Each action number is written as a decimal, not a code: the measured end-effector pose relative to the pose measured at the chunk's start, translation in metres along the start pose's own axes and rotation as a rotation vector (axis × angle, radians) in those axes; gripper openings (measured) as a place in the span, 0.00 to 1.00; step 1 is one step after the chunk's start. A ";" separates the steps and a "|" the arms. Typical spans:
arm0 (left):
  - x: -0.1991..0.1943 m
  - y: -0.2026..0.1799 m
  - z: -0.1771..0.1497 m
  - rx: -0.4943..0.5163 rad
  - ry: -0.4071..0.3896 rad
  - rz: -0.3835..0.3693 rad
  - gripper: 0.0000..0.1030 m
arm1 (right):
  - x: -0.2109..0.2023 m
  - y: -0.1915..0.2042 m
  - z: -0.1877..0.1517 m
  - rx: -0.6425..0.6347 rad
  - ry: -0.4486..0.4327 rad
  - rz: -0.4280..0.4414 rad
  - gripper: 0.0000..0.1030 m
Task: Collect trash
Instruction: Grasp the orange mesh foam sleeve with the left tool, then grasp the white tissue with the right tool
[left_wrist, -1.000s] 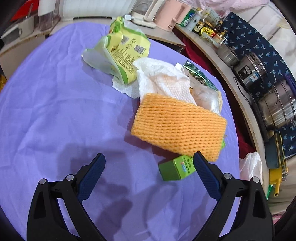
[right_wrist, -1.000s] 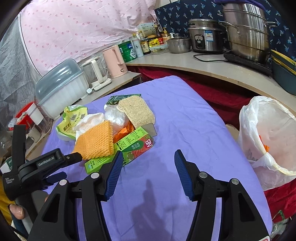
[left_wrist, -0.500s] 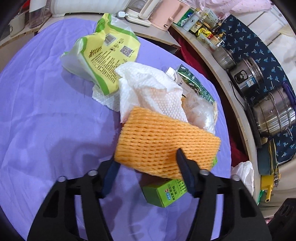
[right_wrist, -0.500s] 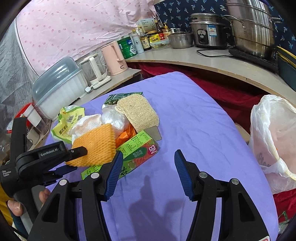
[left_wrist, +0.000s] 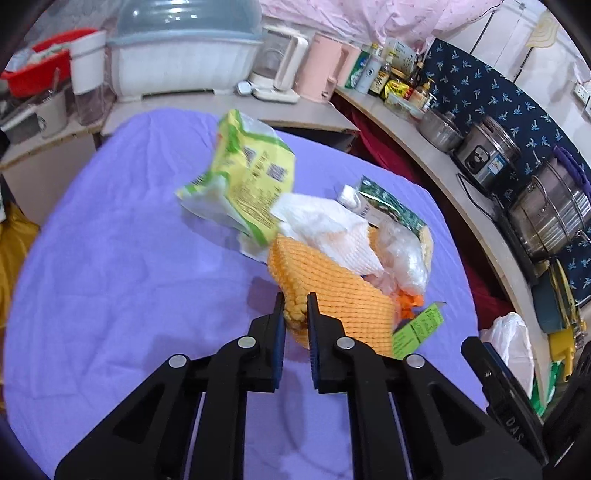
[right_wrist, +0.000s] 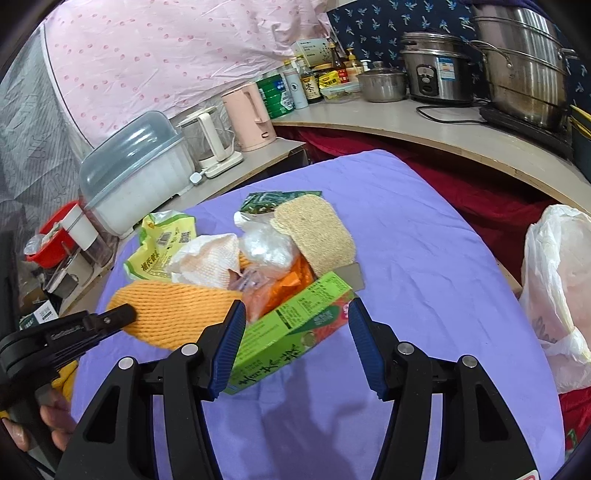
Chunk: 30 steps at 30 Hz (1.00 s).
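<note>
Between the left gripper's (left_wrist: 295, 308) closed jaws, orange foam net (left_wrist: 332, 291) extends rightward

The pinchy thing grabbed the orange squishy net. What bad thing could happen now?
1. The left gripper, whose jaws have just been closing, pinches only one corner of the orange foam net. It might slip out.
2. The white paper and clear plastic wrap rest on the net, so lifting may drag or scatter them across the purple cloth.
3. The white trash bag hangs past the table edge, so the floppy net could miss it.
</note>
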<state>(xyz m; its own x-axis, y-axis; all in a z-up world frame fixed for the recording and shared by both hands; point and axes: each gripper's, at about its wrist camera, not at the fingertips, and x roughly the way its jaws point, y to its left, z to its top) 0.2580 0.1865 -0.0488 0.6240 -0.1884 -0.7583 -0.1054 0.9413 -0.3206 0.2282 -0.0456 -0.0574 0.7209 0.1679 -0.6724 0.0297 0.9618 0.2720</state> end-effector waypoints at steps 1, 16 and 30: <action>-0.004 0.004 0.001 0.000 -0.007 0.012 0.10 | 0.002 0.004 0.001 -0.004 0.000 0.005 0.55; -0.017 0.076 0.019 -0.070 -0.061 0.173 0.10 | 0.082 0.084 0.014 -0.090 0.113 0.127 0.50; -0.011 0.065 0.014 -0.043 -0.045 0.152 0.10 | 0.113 0.095 0.013 -0.124 0.169 0.146 0.06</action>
<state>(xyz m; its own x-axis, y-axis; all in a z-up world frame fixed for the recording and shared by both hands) 0.2555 0.2534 -0.0532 0.6325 -0.0312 -0.7740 -0.2333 0.9451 -0.2287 0.3214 0.0620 -0.0981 0.5853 0.3309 -0.7402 -0.1588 0.9420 0.2955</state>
